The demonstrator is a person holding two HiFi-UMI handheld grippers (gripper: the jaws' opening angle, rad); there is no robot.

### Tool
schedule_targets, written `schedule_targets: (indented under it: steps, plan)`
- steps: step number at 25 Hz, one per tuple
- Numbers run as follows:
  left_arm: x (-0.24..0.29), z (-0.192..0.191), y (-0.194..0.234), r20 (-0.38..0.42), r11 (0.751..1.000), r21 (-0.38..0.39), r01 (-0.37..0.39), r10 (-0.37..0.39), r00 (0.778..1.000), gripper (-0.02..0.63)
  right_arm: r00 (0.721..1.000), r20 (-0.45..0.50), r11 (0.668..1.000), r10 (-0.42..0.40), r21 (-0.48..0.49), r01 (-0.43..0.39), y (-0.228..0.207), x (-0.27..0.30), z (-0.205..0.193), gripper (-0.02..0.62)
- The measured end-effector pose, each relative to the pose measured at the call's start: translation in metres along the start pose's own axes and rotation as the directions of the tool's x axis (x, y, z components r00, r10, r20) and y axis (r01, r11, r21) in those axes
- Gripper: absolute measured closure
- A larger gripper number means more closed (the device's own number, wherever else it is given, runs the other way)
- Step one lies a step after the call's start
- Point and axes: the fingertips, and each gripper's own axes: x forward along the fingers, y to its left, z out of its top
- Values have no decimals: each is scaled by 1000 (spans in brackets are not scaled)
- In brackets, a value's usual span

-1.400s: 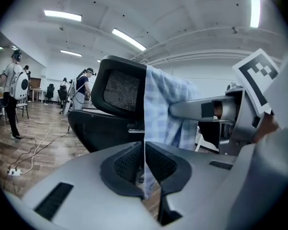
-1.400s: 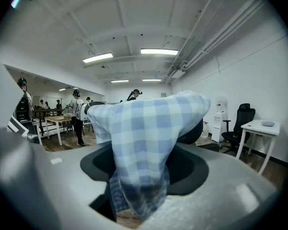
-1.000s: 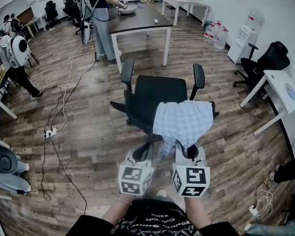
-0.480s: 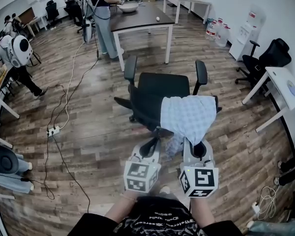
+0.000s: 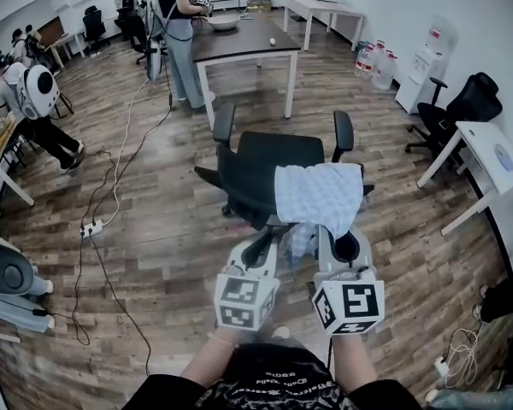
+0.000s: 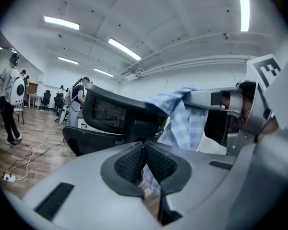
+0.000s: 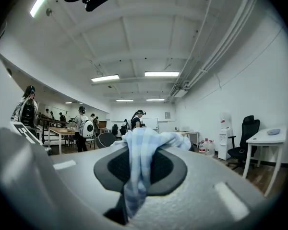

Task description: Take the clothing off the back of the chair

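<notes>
Your right gripper (image 7: 141, 153) is clenched on the checked shirt (image 5: 319, 196) draped over the back of the chair (image 5: 269, 156) — your left gripper (image 6: 144, 146) has its jaws pressed together.

- We see little of the black mesh office chair's (image 5: 269, 156) backrest: the pale blue checked shirt (image 5: 321, 196) drapes over it.
- The picture's edge cuts off the white desk (image 5: 487, 156) at our right.
</notes>
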Motion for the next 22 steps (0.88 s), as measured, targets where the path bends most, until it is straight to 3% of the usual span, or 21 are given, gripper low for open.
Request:
schedule_targets:
  steps: [4, 10, 14, 22]
  plan:
    - [0, 9, -6, 20, 1000, 20, -11, 11, 1000, 597, 999, -24, 994, -27, -108, 24, -1, 2, -1, 555]
    - [-12, 12, 0, 31, 999, 11, -39, 39, 999, 597, 1000, 14, 996, -5, -94, 6, 4, 3, 19, 555]
    - [-17, 18, -1, 42, 1000, 18, -16, 15, 999, 597, 996, 93, 992, 3, -127, 9, 8, -3, 55, 555]
    - [-49, 24, 8, 53, 998, 27, 64, -66, 996, 597, 993, 79, 986, -83, -138, 93, 37, -15, 60, 555]
